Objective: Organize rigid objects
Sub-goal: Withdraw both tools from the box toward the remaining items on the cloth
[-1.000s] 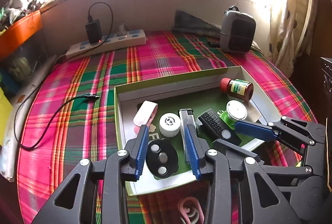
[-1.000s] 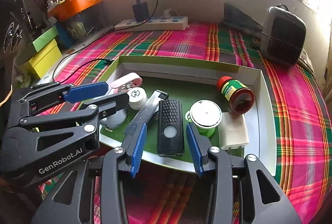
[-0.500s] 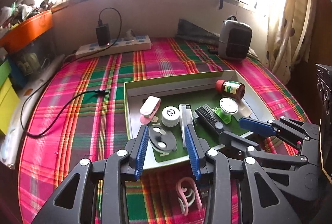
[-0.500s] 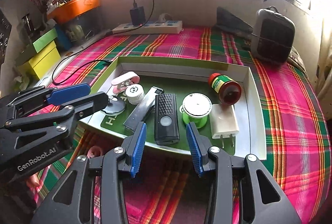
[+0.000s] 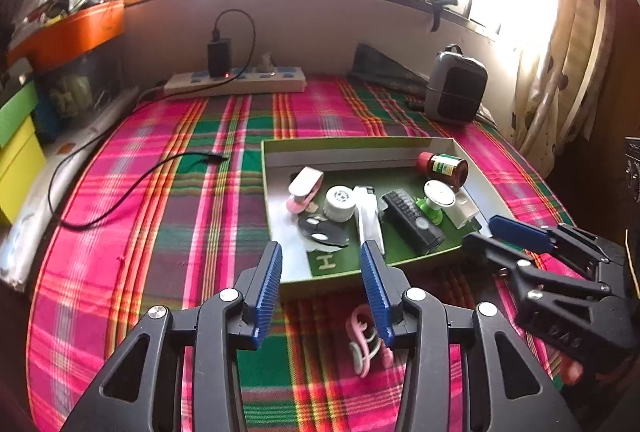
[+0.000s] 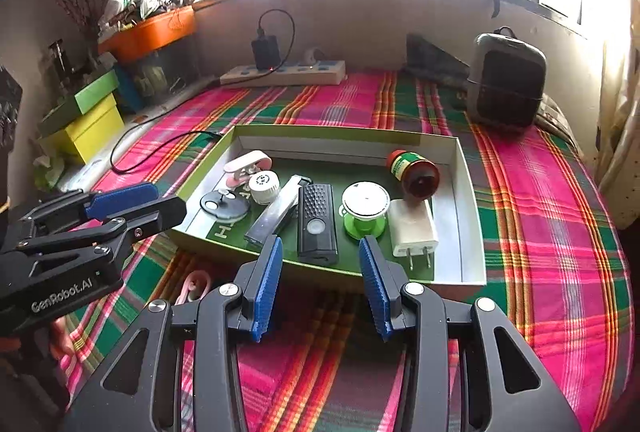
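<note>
A shallow green box (image 5: pixel 276 162) (image 6: pixel 468 168) on the plaid cloth holds several items: a pink clip (image 5: pixel 305 183), a white cap (image 5: pixel 338 202), a dark oval key fob (image 5: pixel 323 234), a silver stapler (image 6: pixel 276 210), a black remote (image 6: pixel 316 222), a green spool (image 6: pixel 365 208), a white charger (image 6: pixel 412 228) and a brown bottle (image 6: pixel 414 174). My left gripper (image 5: pixel 320 258) is open and empty, just short of the box's near edge. My right gripper (image 6: pixel 319 256) is open and empty at the near rim. A pink hair claw (image 5: pixel 366 340) lies on the cloth under the left gripper.
A power strip (image 5: pixel 236 82) with a black adapter and a cable (image 5: pixel 132 188) lie at the back left. A grey heater (image 6: pixel 506 80) stands back right. Yellow and green boxes (image 6: pixel 86 116) and an orange tub (image 6: pixel 150 32) line the left side.
Both grippers have pulled back from the box and stayed open. The key fob, between the left fingers a second ago, now lies in the box ahead of them.
</note>
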